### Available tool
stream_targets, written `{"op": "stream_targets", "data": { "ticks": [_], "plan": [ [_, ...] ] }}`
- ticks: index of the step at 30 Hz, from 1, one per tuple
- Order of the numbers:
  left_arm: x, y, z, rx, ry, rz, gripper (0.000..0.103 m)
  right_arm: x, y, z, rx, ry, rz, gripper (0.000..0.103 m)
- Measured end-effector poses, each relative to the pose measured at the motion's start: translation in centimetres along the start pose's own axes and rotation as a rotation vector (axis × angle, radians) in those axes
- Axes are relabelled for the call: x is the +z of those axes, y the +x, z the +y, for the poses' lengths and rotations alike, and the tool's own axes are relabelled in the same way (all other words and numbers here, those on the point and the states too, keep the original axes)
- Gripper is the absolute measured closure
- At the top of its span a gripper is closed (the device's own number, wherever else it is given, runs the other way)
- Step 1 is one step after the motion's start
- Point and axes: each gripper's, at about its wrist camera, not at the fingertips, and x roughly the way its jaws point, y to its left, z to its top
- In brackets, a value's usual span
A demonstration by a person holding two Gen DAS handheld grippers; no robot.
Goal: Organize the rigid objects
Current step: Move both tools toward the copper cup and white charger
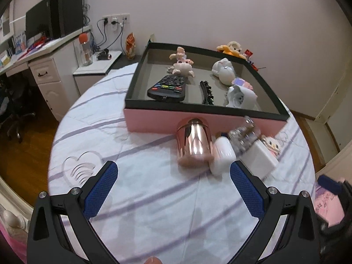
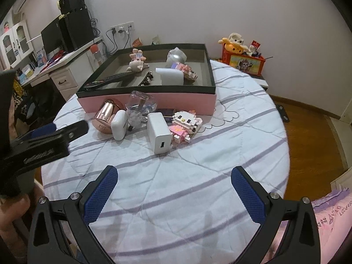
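Observation:
A pink box with a dark rim holds a remote, a hair clip and some figurines. In front of it on the sheet lie a rose-gold cup, a white case, a clear bottle, a white charger and a Hello Kitty block figure. My left gripper is open, just short of the cup and case. My right gripper is open, well short of the charger, the Kitty figure, the cup and the box.
The left gripper's finger shows at the left of the right wrist view. A desk with a monitor stands to the left. A red toy box with plush toys sits behind the round table.

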Motion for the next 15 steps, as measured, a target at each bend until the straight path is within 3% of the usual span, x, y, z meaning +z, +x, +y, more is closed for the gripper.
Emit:
{"op": "stream_targets", "data": {
  "ticks": [7,12,15],
  "plan": [
    [1.5,3.9,-0.3,0.02,-0.005,0.035,0.0,1.5,2.4,0.1,0.032,-0.022,0.0,0.004],
    [1.7,5.5,0.3,0.01,-0.029,0.045,0.0,2.3,4.2,0.2,0.066,-0.03,0.031,0.034],
    [1.8,5.7,0.5,0.005,-0.021,0.037,0.0,2.4,4.8,0.4,0.086,-0.041,0.034,0.04]
  ]
}}
